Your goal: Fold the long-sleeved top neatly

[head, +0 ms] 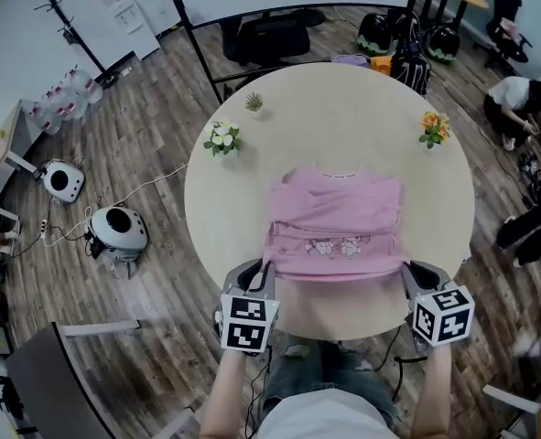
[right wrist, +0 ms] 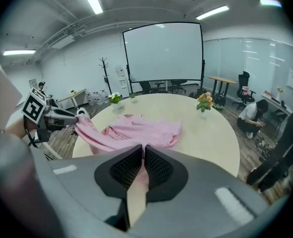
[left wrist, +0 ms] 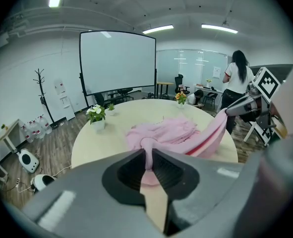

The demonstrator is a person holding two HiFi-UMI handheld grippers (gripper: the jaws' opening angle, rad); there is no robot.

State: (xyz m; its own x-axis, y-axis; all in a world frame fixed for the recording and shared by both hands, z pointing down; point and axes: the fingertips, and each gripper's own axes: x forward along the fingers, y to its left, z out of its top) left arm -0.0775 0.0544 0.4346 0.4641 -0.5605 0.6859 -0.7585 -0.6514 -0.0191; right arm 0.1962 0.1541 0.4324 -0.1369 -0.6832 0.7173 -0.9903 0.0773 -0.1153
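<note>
A pink long-sleeved top (head: pixel 336 222) lies on the round beige table (head: pixel 343 126), collar at the far side, a small print near its front hem. Its near edge is lifted off the table and stretched between my two grippers. My left gripper (head: pixel 264 271) is shut on the hem's left corner (left wrist: pixel 147 152). At the opposite end my right gripper (head: pixel 407 271) is shut on the right corner (right wrist: pixel 142 155). In the left gripper view the right gripper (left wrist: pixel 238 105) holds the pink cloth taut; the right gripper view shows the left gripper (right wrist: pixel 62 117) likewise.
A white flower pot (head: pixel 222 139), a small green plant (head: pixel 254 103) and an orange flower pot (head: pixel 434 128) stand near the table's far rim. A person (left wrist: pixel 234 81) stands beyond the table and another crouches at the right (head: pixel 517 99). Chairs and round robot vacuums (head: pixel 116 230) stand on the wood floor.
</note>
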